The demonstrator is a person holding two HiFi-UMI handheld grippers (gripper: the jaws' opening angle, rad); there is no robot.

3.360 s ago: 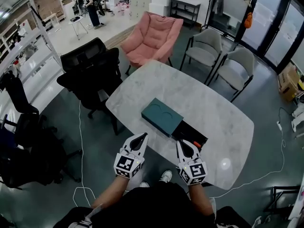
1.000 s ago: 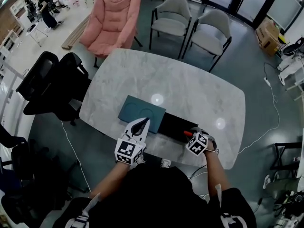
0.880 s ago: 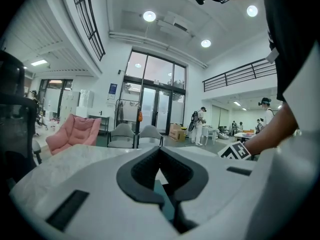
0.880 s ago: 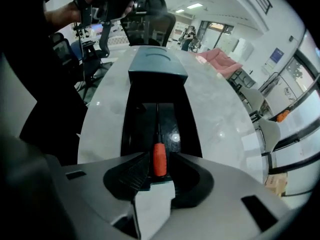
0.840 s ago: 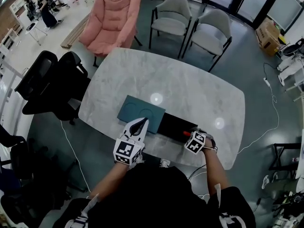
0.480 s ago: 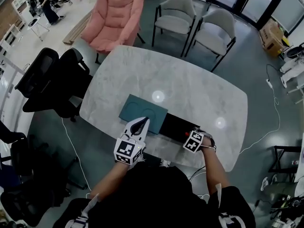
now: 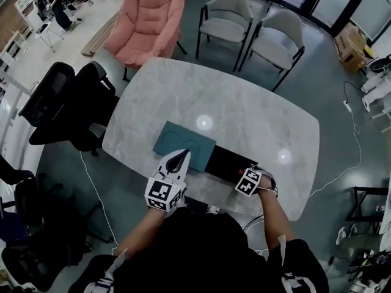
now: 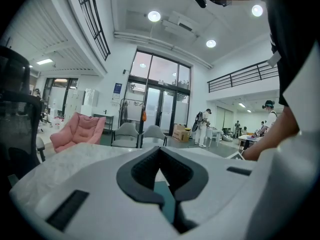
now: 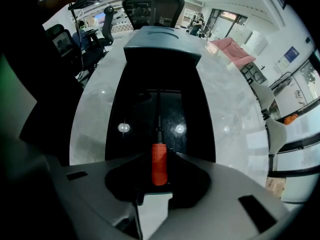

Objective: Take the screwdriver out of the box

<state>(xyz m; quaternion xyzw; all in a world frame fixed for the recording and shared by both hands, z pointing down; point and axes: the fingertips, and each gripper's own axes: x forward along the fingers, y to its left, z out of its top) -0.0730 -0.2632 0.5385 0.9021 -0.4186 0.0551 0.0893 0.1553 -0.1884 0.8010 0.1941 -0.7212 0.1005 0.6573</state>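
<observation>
The box is a teal sleeve (image 7: 183,140) with a black tray (image 7: 225,159) slid out of it toward the table's near edge. A screwdriver (image 9: 159,165) with an orange handle lies in the tray (image 9: 131,109), its dark shaft pointing toward the sleeve (image 9: 161,43). My right gripper (image 9: 159,158) points straight down into the tray. Its jaws are closing, and their tips sit against both sides of the orange handle. In the head view the right gripper (image 7: 245,174) hides most of the handle. My left gripper (image 7: 178,155) is shut and hovers at the sleeve's near edge, holding nothing.
The marble table (image 7: 244,102) is oval, and its near edge lies just behind the tray. A pink armchair (image 7: 146,23) and two grey chairs (image 7: 272,38) stand at the far side. Black office chairs (image 7: 67,102) stand to the left.
My right gripper has sunk a little into the tray, over the orange handle. The left gripper has stayed by the sleeve.
</observation>
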